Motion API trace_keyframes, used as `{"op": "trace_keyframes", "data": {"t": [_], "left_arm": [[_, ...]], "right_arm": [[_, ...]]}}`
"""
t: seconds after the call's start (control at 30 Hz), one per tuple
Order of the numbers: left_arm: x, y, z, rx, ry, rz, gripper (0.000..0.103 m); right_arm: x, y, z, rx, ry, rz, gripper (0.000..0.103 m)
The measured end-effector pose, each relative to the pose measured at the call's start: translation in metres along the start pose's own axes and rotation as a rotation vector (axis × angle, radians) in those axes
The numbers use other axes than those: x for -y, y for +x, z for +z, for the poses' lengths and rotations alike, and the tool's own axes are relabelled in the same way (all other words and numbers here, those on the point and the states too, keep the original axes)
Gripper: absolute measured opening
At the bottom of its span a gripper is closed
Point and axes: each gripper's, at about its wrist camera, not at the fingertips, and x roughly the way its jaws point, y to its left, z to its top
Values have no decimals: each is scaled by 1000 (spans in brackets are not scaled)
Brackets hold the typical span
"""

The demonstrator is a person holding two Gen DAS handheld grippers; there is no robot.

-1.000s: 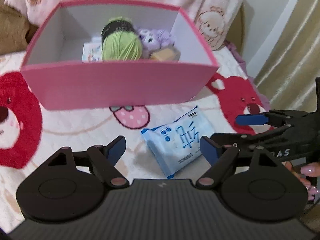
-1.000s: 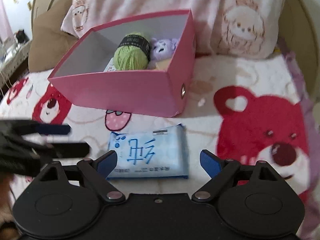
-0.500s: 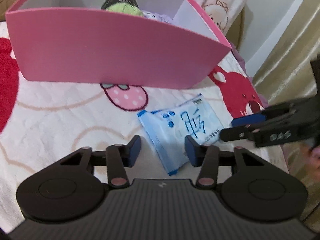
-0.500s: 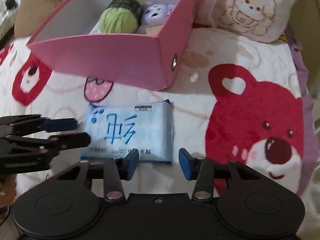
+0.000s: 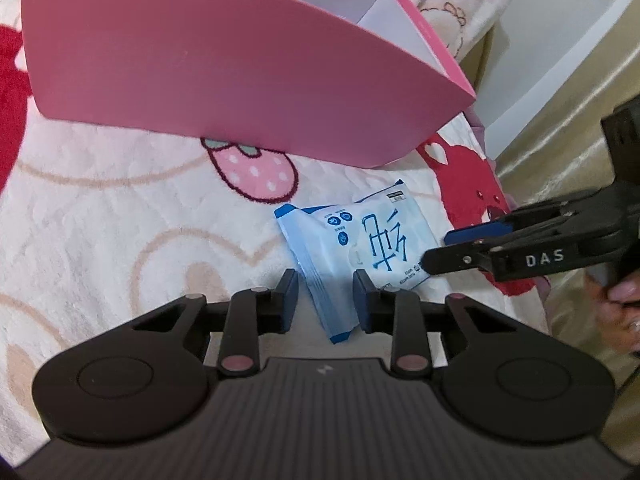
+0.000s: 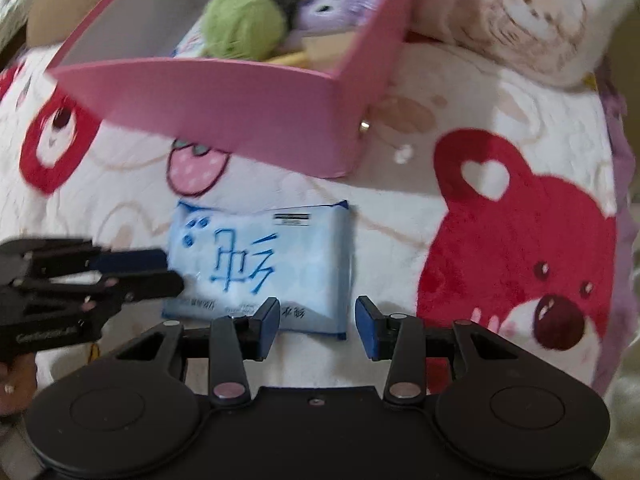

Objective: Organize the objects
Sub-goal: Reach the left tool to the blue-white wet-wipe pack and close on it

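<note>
Two tongs worked at one blue-and-white tissue pack (image 5: 352,248) that lay flat on a bear-print blanket (image 5: 120,220). The left tongs (image 5: 326,300) were closing, their blue pads narrow on either side of the pack's near corner, which stood between them; whether the pads pressed on it yet could not be told. The right tongs (image 6: 316,322) stood narrow too, the pack's near edge and corner between their pads, the left pad over the wrapper and the right pad just off its corner; a firm grip could not be told there either.

In the left wrist view the right tongs (image 5: 434,250) came in from the right, tips touching the pack's far side, with part of a hand (image 5: 618,304) behind them. In the right wrist view the left tongs (image 6: 168,270) reached in from the left, tips at the pack's left end.

Beyond the pack, further from both tongs, stood a pink box (image 6: 248,120) on the blanket, near the pack but apart from it. Inside it sat a green yarn ball (image 6: 240,28) with a dark band, a purple plush toy (image 6: 332,4) just beside it, and other small items too blurred to name. Behind the box lay a pale pink pillow (image 6: 520,12) printed with cartoon bears.
</note>
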Motion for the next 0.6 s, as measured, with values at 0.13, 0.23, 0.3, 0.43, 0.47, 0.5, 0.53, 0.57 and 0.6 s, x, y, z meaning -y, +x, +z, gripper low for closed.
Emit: {"op": "trace_keyframes", "data": {"t": [0.13, 0.23, 0.3, 0.43, 0.47, 0.5, 0.53, 0.57, 0.6], "left_arm": [[-3, 1, 2, -8, -27, -18, 29], [-6, 4, 4, -5, -52, -35, 29], [-9, 8, 5, 13, -92, -39, 29], [-13, 16, 6, 24, -130, -58, 23], [-14, 16, 6, 22, -135, -67, 22], [-15, 16, 7, 19, -144, -76, 21], [-15, 16, 8, 15, -146, -81, 20], [-15, 16, 8, 13, -145, -84, 19], [-14, 15, 8, 12, -139, -86, 18]], "right_arm": [[11, -5, 3, 43, 78, 64, 47], [6, -6, 12, 61, 44, 76, 47], [4, 0, 17, 43, 26, 52, 47], [7, 15, 15, 11, 59, 58, 50], [8, 16, 14, 13, 67, 66, 54], [8, 17, 14, 14, 80, 81, 53], [8, 17, 13, 11, 90, 97, 50], [6, 17, 12, 5, 93, 116, 51], [3, 16, 12, 4, 79, 108, 50]]}}
